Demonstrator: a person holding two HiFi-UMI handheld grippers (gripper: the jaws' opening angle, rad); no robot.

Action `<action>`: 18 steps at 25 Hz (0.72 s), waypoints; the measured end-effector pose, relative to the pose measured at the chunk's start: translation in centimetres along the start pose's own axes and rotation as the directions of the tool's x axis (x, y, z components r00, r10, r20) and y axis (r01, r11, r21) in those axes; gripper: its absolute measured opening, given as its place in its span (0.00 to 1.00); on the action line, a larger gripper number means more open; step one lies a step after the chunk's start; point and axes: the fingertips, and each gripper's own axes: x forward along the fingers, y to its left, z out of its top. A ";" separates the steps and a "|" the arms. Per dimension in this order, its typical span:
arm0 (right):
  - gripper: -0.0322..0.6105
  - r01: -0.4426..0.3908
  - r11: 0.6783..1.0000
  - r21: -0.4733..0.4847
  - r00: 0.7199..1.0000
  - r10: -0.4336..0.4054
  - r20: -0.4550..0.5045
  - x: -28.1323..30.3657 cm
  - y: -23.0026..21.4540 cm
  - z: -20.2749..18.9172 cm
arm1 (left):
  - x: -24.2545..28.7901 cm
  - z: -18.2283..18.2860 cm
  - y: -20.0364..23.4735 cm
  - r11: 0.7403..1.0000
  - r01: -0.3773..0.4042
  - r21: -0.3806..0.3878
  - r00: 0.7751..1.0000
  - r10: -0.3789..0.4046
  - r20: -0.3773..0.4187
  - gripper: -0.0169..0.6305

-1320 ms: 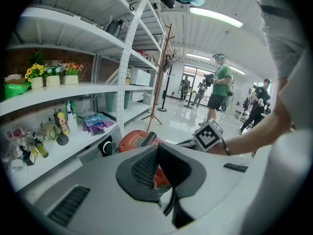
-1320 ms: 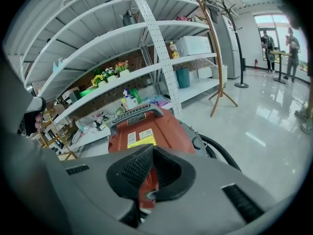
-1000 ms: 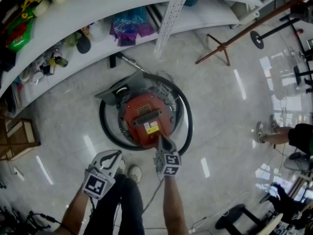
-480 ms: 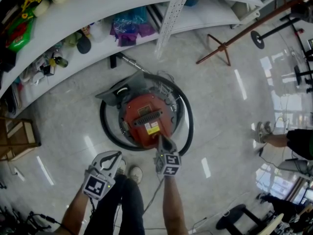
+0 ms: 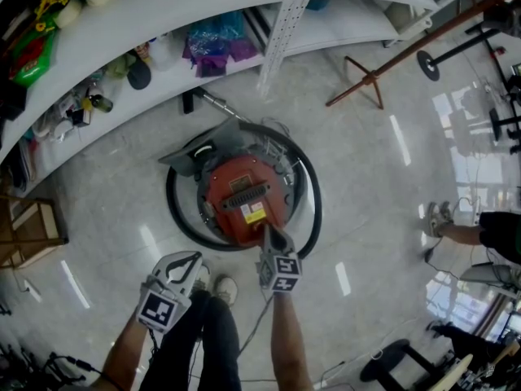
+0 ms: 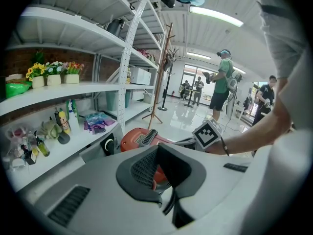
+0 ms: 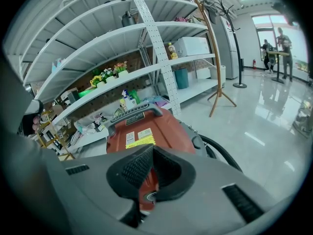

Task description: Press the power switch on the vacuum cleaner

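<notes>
Pressed together and empty, the right tongs (image 5: pixel 271 235) pointed at the near edge of the red vacuum cleaner (image 5: pixel 242 195) on the floor (image 5: pixel 366 177), what looked like its power switch (image 7: pixel 152 196) just under their tip, while the left tongs (image 5: pixel 189 259), likewise closed, hung farther off

I see glossy pale floor (image 5: pixel 366 177) all round my right tongs (image 5: pixel 269 235). Beyond them runs long white shelving (image 5: pixel 203 6) with 1 perforated upright (image 5: pixel 286 15). A wooden coat stand (image 5: pixel 370 78) rises farther right. Ceiling strip lights (image 6: pixel 215 16) glow overhead.
</notes>
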 end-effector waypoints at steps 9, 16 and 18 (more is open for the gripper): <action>0.07 -0.005 1.000 -0.002 1.000 0.005 -0.007 0.2 -0.1 -0.2 | 0.0 0.5 -0.2 1.000 0.004 0.009 1.000 -0.004 0.003 0.04; 0.07 -0.012 1.000 0.014 1.000 0.012 0.020 -0.6 -0.1 0.8 | -0.6 1.5 -0.6 1.000 0.008 0.023 1.000 -0.008 0.009 0.04; 0.07 -0.018 1.000 0.014 0.999 0.017 0.033 -1.1 0.1 1.5 | -0.8 1.9 -0.5 1.000 0.001 0.025 1.000 -0.002 0.014 0.04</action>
